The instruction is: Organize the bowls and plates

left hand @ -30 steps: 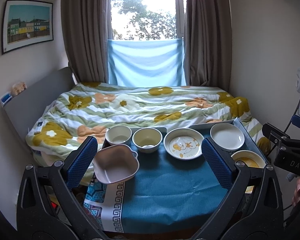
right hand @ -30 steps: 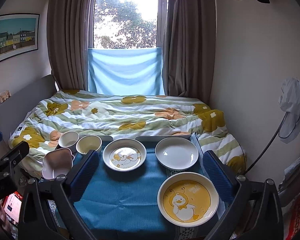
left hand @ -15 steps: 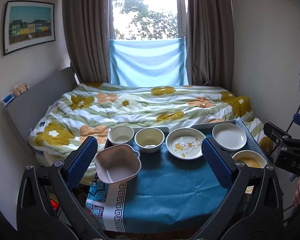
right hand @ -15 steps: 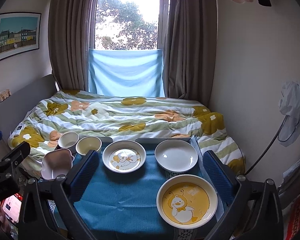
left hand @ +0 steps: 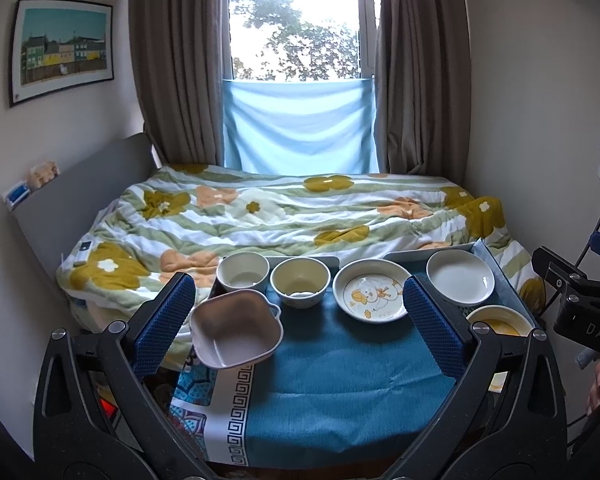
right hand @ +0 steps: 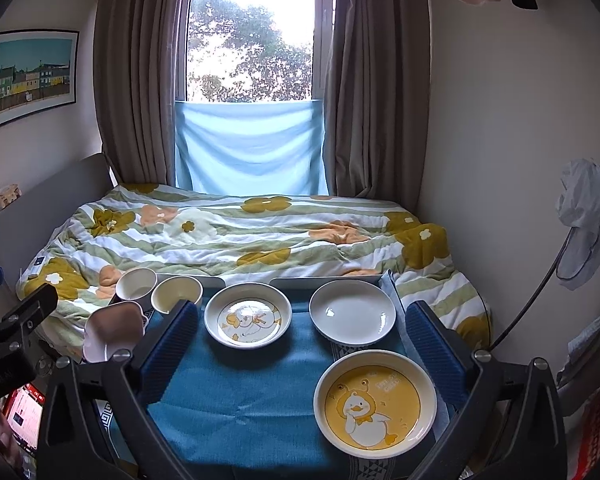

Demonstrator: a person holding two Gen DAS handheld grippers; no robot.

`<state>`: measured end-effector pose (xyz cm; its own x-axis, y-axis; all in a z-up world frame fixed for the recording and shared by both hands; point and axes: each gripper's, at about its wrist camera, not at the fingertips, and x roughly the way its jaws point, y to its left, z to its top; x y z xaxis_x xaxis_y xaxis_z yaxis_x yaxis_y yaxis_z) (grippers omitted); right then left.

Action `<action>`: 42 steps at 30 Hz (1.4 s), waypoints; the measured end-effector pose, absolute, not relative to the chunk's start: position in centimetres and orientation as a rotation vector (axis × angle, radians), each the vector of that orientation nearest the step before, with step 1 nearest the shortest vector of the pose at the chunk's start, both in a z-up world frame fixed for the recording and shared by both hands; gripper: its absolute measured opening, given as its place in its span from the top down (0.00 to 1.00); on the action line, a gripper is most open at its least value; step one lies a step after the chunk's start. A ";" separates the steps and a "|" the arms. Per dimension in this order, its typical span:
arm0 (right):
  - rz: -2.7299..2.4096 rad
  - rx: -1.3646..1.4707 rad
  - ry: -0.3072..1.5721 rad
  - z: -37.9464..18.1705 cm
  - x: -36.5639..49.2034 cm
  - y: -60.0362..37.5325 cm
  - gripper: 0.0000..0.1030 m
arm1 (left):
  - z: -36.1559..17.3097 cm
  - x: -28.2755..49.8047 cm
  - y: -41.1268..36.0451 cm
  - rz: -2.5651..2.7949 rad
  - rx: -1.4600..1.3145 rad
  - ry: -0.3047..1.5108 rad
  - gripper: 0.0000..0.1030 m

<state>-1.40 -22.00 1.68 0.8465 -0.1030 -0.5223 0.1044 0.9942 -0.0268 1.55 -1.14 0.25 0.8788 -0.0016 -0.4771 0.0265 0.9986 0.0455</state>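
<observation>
On the counter covered with a teal blue cloth (left hand: 340, 364) sit six dishes. In the left wrist view, a pale pink squarish plastic bowl with small side handles (left hand: 236, 334) stands at lower left of centre, overhanging the cloth's patterned edge. Behind it are a cream round bowl with a white inside (left hand: 242, 272) and a cream round bowl with a yellowish inside (left hand: 299, 282), just beside each other. To their right lies a shallow white plate printed with an orange-and-white duck (left hand: 373, 295), then a plain white shallow plate (left hand: 460, 282) at the upper right of the cloth.

The right wrist view shows a yellow-centred round plate with a cartoon duck (right hand: 375, 403) at lower right, near the plain white plate (right hand: 354, 312); in the left wrist view only its rim shows behind the blue pad.

The left tongs (left hand: 298, 322) are spread wide, holding nothing; the right tongs (right hand: 298, 338) likewise gape empty above the cloth. The pink bowl (right hand: 112, 330) is partly hidden behind the right tongs' left pad. A flowered quilt (left hand: 284, 216) fills the bed beyond.
</observation>
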 end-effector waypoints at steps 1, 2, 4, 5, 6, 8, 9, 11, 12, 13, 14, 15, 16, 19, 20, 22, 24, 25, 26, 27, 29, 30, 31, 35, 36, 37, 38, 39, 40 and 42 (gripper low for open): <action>-0.109 0.002 0.551 1.7 -1.4 -22.0 0.00 | 0.3 1.6 -1.1 -0.012 0.053 0.495 0.00; -0.108 0.003 0.551 1.7 -1.4 -22.0 0.00 | 0.3 1.6 -1.2 -0.011 0.054 0.494 0.00; -0.103 0.002 0.552 1.7 -1.3 -21.9 0.00 | 0.3 1.6 -1.2 -0.012 0.056 0.491 0.00; -0.102 0.001 0.551 1.7 -1.3 -21.9 0.00 | 0.2 1.6 -1.3 -0.013 0.056 0.491 0.00; -0.100 0.000 0.551 1.6 -1.3 -21.9 0.00 | 0.3 1.6 -1.3 -0.012 0.056 0.491 0.00; -0.099 -0.001 0.551 1.6 -1.3 -21.9 0.00 | 0.2 1.6 -1.3 -0.013 0.059 0.490 0.00; -0.099 -0.001 0.551 1.6 -1.3 -21.8 0.00 | 0.2 1.6 -1.3 -0.012 0.059 0.489 0.00; -0.099 0.001 0.551 1.6 -1.3 -21.8 0.00 | 0.3 1.6 -1.2 -0.016 0.057 0.489 0.00; -0.100 0.000 0.550 1.6 -1.3 -21.8 0.00 | 0.3 1.6 -1.2 -0.016 0.056 0.489 0.00; -0.100 0.001 0.549 1.7 -1.3 -21.8 0.00 | 0.3 1.6 -1.1 -0.017 0.054 0.491 0.00; -0.100 0.002 0.549 1.7 -1.2 -21.7 0.00 | 0.4 1.6 -1.1 -0.016 0.053 0.492 0.00; -0.099 0.002 0.549 1.7 -1.2 -21.7 0.00 | 0.4 1.6 -1.1 -0.015 0.052 0.493 0.00; -0.096 0.003 0.548 1.7 -1.2 -21.7 0.00 | 0.4 1.6 -1.0 -0.016 0.051 0.494 0.00; -0.091 0.002 0.546 1.8 -1.2 -21.4 0.00 | 0.4 1.6 -1.0 -0.012 0.051 0.494 0.00; -0.090 0.002 0.546 1.8 -1.3 -21.4 0.00 | 0.4 1.6 -1.1 -0.010 0.053 0.494 0.00; -0.089 0.002 0.544 1.7 -1.3 -21.3 0.00 | 0.4 1.6 -1.1 -0.007 0.058 0.493 0.00; -0.089 0.003 0.543 1.7 -1.3 -21.3 0.00 | 0.4 1.6 -1.1 -0.007 0.059 0.492 0.00; -0.089 0.003 0.543 1.7 -1.3 -21.2 0.00 | 0.4 1.5 -1.0 -0.008 0.059 0.490 0.00; -0.089 0.003 0.543 1.7 -1.3 -21.3 0.00 | 0.5 1.5 -1.0 -0.009 0.061 0.486 0.00; -0.088 0.004 0.543 1.7 -1.3 -21.3 0.00 | 0.5 1.4 -1.0 -0.010 0.062 0.483 0.00; -0.087 0.004 0.542 1.7 -1.3 -21.3 0.00 | 0.4 1.4 -1.0 -0.013 0.064 0.485 0.00; -0.084 0.006 0.542 1.7 -1.3 -21.3 0.00 | 0.3 1.7 -1.1 -0.017 0.063 0.497 0.00; -0.076 0.013 0.547 1.6 -1.3 -21.3 0.00 | 0.1 2.0 -1.3 -0.024 0.064 0.516 0.00; -0.056 0.057 0.596 0.8 -1.3 -22.0 0.00 | -1.1 3.4 -2.7 -0.099 0.088 0.587 0.00; -0.061 0.072 0.614 0.4 -1.4 -22.5 0.00 | -1.5 3.9 -3.3 -0.128 0.097 0.608 0.00; -0.071 0.089 0.632 -0.1 -1.6 -23.1 0.00 | -2.0 4.4 -4.0 -0.158 0.101 0.630 0.00; -0.085 0.107 0.650 -0.7 -1.8 -23.7 0.00 | -2.7 4.9 -4.6 -0.189 0.105 0.653 0.00; -0.105 0.125 0.668 -1.4 -2.0 -24.5 0.00 | -3.5 5.4 -5.4 -0.226 0.107 0.681 0.00; -0.122 0.147 0.685 -2.2 -2.4 -25.4 0.00 | -4.4 6.1 -6.2 -0.263 0.109 0.713 0.00; -0.152 0.196 0.723 -4.1 -3.2 -27.5 0.00 | -6.5 7.2 -8.0 -0.332 0.114 0.778 0.00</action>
<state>-3.24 -27.53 -4.15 0.7399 -0.0701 -0.6691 0.2050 0.9707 0.1251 7.19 -8.04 -6.54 0.6638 -0.2514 -0.7044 0.3349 0.9420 -0.0206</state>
